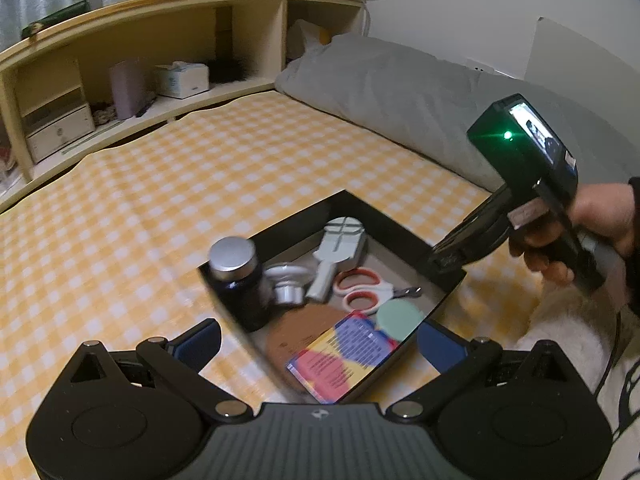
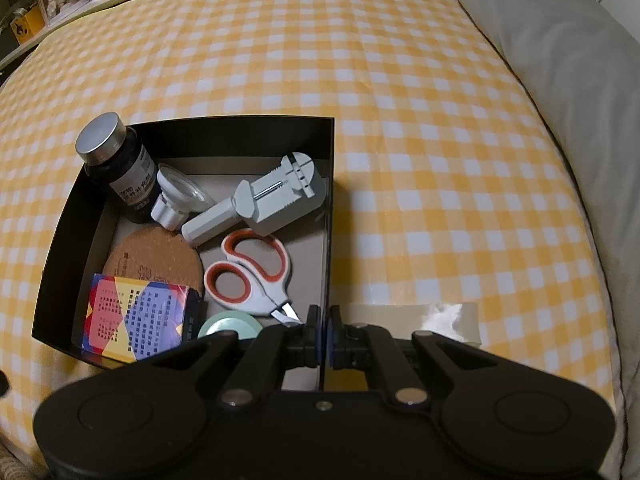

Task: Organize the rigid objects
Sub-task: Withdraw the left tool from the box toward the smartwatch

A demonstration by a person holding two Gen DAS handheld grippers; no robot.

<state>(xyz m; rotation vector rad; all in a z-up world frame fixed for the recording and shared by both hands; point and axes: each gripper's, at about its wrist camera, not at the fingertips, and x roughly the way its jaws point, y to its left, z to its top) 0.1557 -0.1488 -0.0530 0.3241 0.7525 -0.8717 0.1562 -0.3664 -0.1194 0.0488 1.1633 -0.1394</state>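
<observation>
My left gripper (image 1: 318,346) hangs spread wide with nothing in it, near the black box (image 1: 394,226) on the checked bed. My right gripper (image 2: 323,334) looks pinched on the box's right wall (image 2: 329,208). Bottle (image 2: 116,160), scissors (image 2: 248,270) and grey tool (image 2: 268,198) lie inside.

Black open box (image 2: 329,184) resting on the yellow checked bed cover. Inside: dark bottle (image 2: 116,168) with silver cap, upright in the far corner; small white round piece (image 2: 180,196) tipped against it; grey tool (image 2: 260,200) lying flat; red-and-white scissors (image 2: 252,272), closed; cork disc (image 2: 156,260) partly under a colourful packet (image 2: 136,324); pale green disc (image 2: 230,326) beside the packet.
</observation>
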